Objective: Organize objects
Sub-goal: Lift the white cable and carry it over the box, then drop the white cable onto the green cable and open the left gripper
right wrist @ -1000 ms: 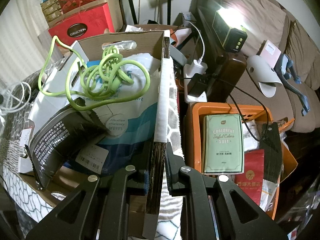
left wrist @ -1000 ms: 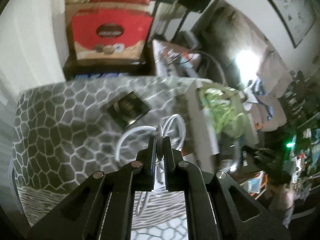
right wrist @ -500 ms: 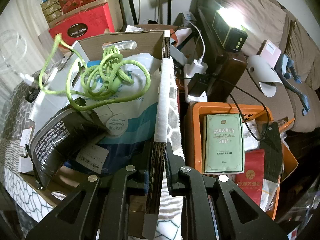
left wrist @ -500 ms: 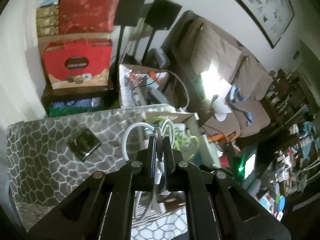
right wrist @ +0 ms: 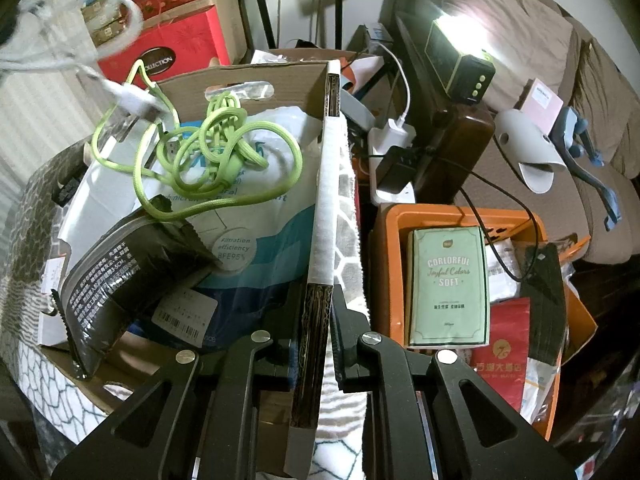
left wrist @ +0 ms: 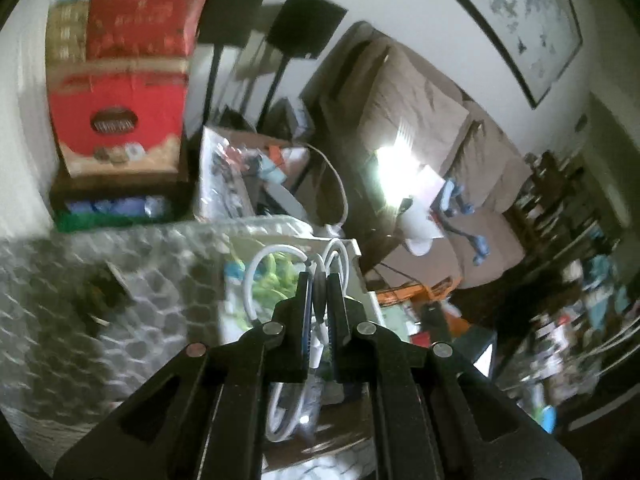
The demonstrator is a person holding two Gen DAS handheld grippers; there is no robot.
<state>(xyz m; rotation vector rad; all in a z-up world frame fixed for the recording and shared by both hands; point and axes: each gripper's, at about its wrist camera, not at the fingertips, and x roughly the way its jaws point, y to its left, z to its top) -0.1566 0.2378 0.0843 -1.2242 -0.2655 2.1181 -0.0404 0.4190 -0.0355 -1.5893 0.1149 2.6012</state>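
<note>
My left gripper (left wrist: 319,280) is shut on a coiled white cable (left wrist: 262,268) and holds it in the air over the cardboard box (left wrist: 362,256). The cable with its white plug (right wrist: 132,98) also shows blurred at the top left of the right wrist view, above the box. My right gripper (right wrist: 319,300) is shut on the box's right wall (right wrist: 324,200), which has white tape on its rim. Inside the box lie a green cord (right wrist: 208,152), a white and blue bag (right wrist: 260,240) and a black pouch (right wrist: 120,272).
A small dark packet (left wrist: 102,288) lies on the grey patterned cloth (left wrist: 60,320) left of the box. An orange bin (right wrist: 460,216) with a green pack (right wrist: 448,284) stands to the right. Red gift boxes (right wrist: 168,56) stand behind, a sofa (right wrist: 592,120) at right.
My left gripper has lifted the white cable off the cloth and carried it right, over the box. The right gripper has kept still on the box wall.
</note>
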